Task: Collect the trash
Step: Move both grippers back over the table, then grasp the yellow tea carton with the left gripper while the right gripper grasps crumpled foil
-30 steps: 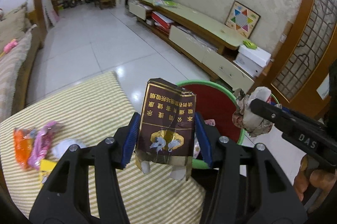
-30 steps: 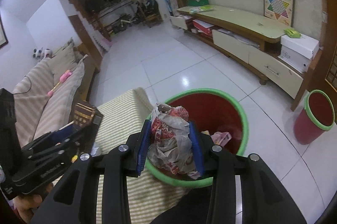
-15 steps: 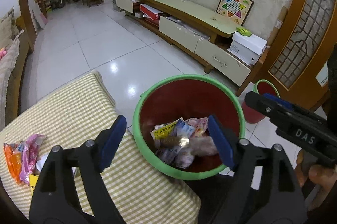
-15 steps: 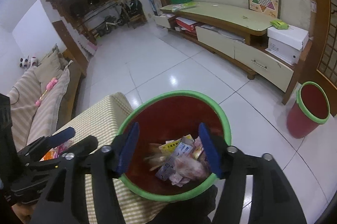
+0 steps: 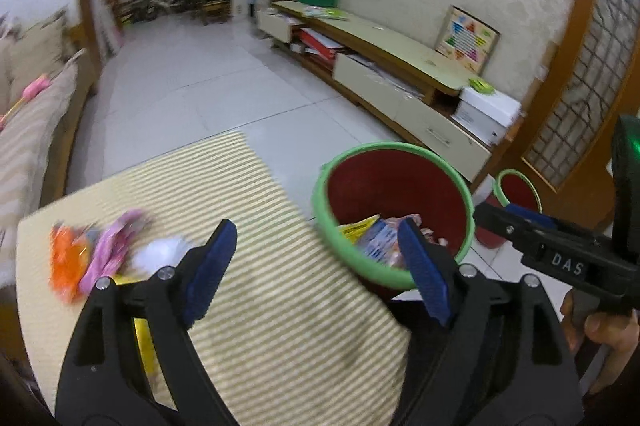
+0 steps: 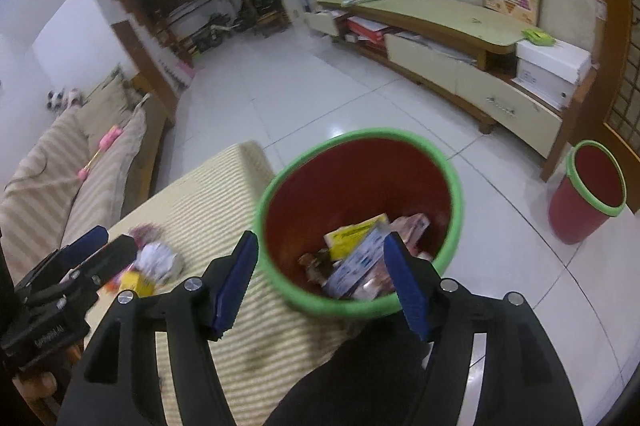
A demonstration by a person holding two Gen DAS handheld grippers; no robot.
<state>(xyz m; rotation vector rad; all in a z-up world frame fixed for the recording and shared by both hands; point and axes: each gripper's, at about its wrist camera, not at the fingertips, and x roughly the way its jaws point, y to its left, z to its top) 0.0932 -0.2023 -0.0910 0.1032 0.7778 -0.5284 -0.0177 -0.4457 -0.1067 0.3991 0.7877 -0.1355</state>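
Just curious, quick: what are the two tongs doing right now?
Left tongs: empty, jaws opening.
Right tongs: empty, jaws opening.

Trash bin (image 6: 360,153) at frame centre, just right of tabletop (image 6: 208,193), packets (image 6: 360,250) inside. Wrappers (image 5: 96,250) on tabletop, lower left. Second bin (image 6: 588,193) on floor, right edge. TV cabinet (image 6: 440,25) upper right; sofa (image 6: 52,169) left.
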